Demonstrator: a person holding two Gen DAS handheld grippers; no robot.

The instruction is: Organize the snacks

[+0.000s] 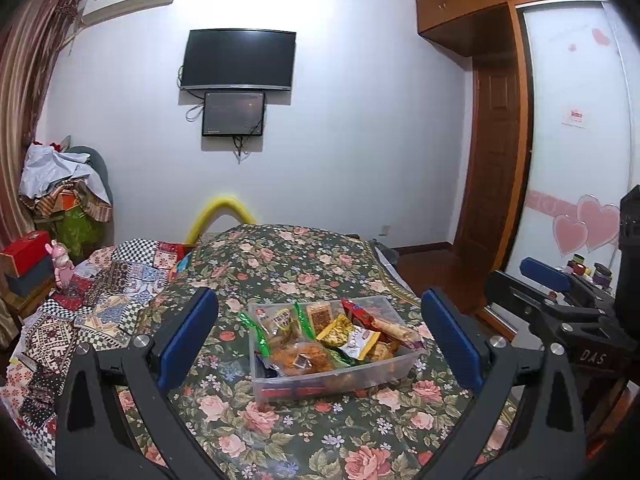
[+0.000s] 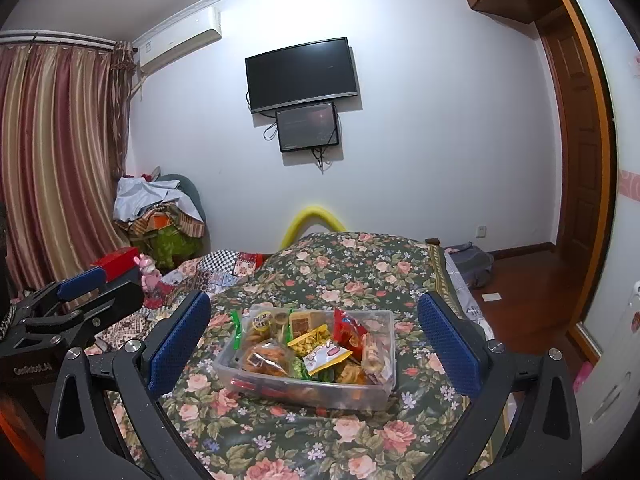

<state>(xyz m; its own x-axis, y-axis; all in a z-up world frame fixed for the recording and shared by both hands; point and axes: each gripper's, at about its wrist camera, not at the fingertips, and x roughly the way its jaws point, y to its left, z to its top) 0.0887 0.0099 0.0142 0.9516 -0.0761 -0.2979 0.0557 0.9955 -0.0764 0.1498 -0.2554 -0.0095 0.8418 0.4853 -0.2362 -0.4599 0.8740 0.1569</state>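
A clear plastic bin (image 1: 340, 382) full of snack packets stands on the floral bedspread (image 1: 280, 432). It holds a yellow packet (image 1: 335, 332), a red packet (image 1: 360, 312), green-edged bags and orange snacks. The bin also shows in the right wrist view (image 2: 360, 394). My left gripper (image 1: 320, 344) is open and empty, held above and before the bin, fingers to either side of it in view. My right gripper (image 2: 314, 344) is open and empty, likewise before the bin. The right gripper also shows at the right of the left wrist view (image 1: 568, 292).
A patchwork quilt (image 1: 100, 296) lies left of the bedspread. A pink toy (image 1: 60, 264) and red box (image 1: 28, 250) stand at far left. A TV (image 1: 240, 60) hangs on the far wall. Wood floor (image 2: 528, 300) and a wardrobe (image 1: 576, 140) are on the right.
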